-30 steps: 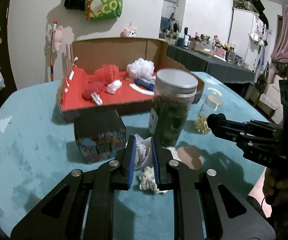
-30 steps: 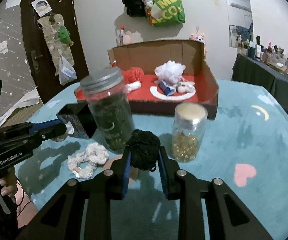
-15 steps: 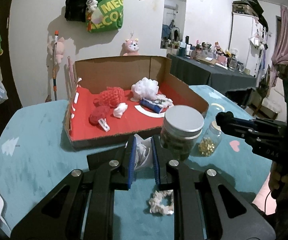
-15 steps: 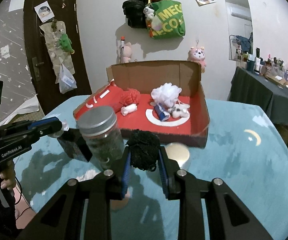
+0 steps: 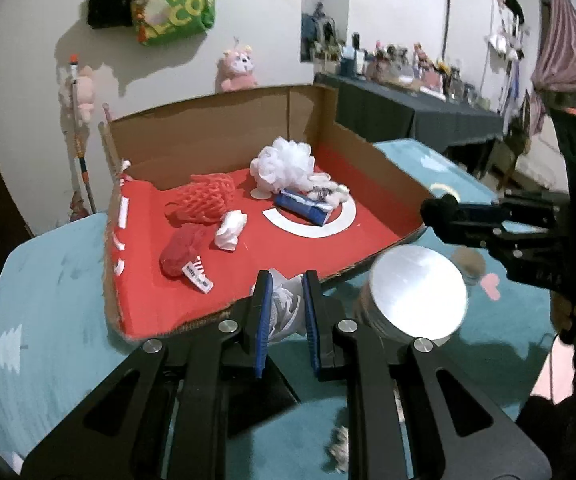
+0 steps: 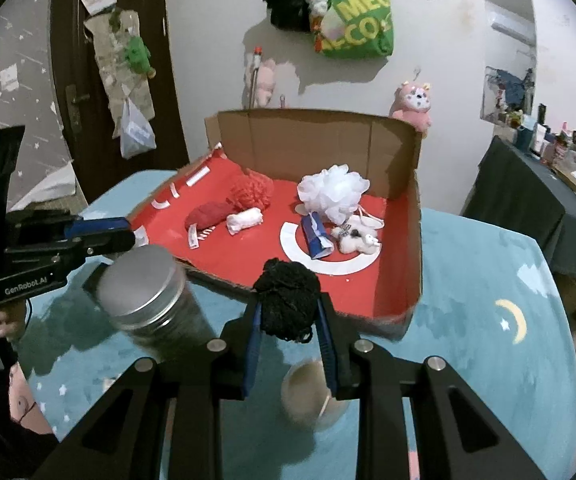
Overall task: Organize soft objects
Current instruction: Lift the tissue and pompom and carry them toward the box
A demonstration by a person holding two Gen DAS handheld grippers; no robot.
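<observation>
Left claw [image 5: 286, 312] is clamped on a white rag [image 5: 283, 304], right claw [image 6: 288, 312] on a black yarn ball [image 6: 287, 300], both before the box [image 6: 416, 248]. Carry both above its red floor, then open.

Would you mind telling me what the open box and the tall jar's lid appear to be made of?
The box looks like corrugated cardboard: matte brown walls, frayed front edge, and a red printed floor. The jar's lid looks like brushed metal, probably aluminium or tin: dull silver sheen with a ridged rim.
</observation>
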